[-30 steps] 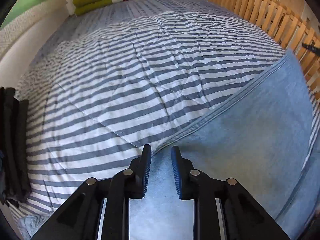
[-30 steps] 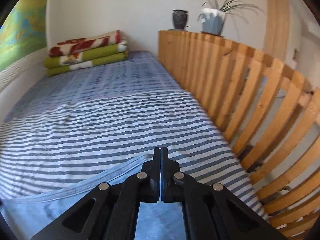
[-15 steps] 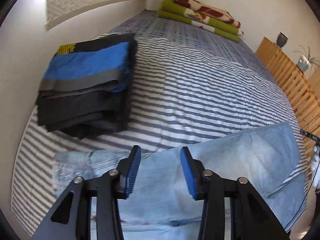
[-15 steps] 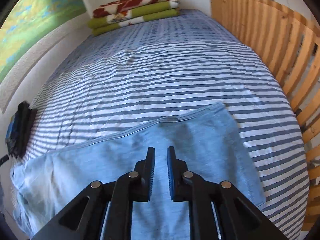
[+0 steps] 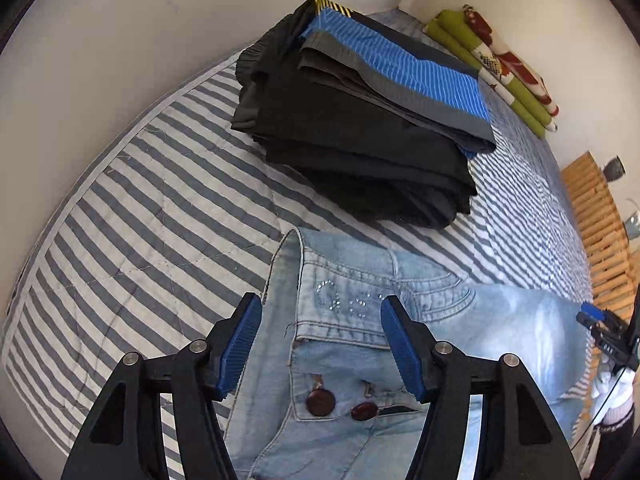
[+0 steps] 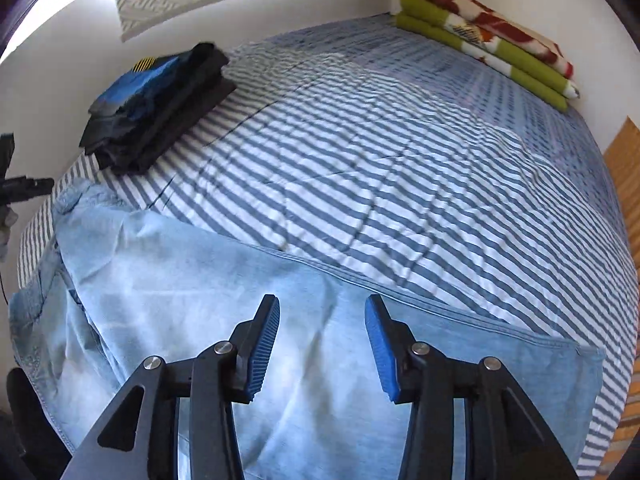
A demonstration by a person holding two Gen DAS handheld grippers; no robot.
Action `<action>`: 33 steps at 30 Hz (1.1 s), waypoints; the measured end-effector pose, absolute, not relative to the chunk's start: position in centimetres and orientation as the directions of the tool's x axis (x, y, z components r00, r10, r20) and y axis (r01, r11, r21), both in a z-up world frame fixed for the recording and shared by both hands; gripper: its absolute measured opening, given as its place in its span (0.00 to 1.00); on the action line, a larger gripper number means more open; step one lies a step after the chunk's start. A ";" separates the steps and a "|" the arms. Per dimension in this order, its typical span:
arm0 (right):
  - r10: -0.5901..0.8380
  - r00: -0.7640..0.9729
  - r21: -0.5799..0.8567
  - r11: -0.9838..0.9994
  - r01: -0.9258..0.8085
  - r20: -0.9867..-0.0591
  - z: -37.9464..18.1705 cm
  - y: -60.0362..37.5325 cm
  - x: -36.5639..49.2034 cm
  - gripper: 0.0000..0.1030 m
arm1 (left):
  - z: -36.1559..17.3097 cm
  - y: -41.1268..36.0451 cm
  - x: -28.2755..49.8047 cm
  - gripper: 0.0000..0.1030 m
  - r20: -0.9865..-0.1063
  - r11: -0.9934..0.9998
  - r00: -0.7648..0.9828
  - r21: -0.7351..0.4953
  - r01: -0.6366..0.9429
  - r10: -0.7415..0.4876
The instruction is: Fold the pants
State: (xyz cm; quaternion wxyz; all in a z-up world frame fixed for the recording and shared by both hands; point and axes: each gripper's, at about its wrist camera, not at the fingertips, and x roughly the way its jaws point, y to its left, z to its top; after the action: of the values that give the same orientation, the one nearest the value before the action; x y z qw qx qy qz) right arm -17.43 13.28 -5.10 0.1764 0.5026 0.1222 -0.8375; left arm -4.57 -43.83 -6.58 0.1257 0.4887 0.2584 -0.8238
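Light blue jeans (image 5: pixel 500 328) lie flat across the near end of the striped bed. In the left wrist view their waistband, two brown buttons (image 5: pixel 320 402) and a rhinestone patch face me. My left gripper (image 5: pixel 322 344) hovers open over the waistband, holding nothing. In the right wrist view the jeans' legs (image 6: pixel 180 280) stretch from the waist at left to the hem (image 6: pixel 588 364) at right. Above the mid-leg hangs my right gripper (image 6: pixel 322 346), open and empty. The right gripper's tip (image 5: pixel 596 322) also shows at the right edge of the left wrist view.
A stack of folded dark and blue clothes (image 5: pixel 360 120) (image 6: pixel 156 108) sits by the wall beyond the waistband. A folded green and red blanket (image 6: pixel 492 44) lies at the bed's head. A wooden slat rail (image 5: pixel 596 220) borders the far side of the striped quilt (image 6: pixel 380 160).
Both grippers have let go of the jeans and opened wide. The left swung from the leg to the waistband; the right pulled back and turned left over the legs.
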 end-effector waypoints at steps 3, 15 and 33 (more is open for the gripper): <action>-0.209 -0.390 0.002 -0.883 0.469 -0.897 -6.4 9.7 -16.4 0.39 | -6.7 -43.3 -1.4 0.64 -0.873 -0.851 -0.486 -0.285 0.441 0.040; -0.456 -0.200 0.254 -0.750 0.610 -0.867 -6.7 5.3 -1.3 0.39 | -10.0 -40.2 16.7 0.64 -0.869 -0.788 -0.454 -0.415 0.456 0.195; -0.351 -0.084 0.144 -0.576 0.805 -0.933 -12.8 -2.4 13.5 0.40 | -10.4 -38.9 17.5 0.09 -0.837 -0.797 -0.494 -0.458 0.394 0.237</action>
State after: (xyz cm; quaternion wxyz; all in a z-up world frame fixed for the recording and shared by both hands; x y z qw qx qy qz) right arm 13.49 -2.40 -12.83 0.4096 0.5389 0.2106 -0.7053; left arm 17.52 -38.86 -10.44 0.0486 0.5007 0.3151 -0.8048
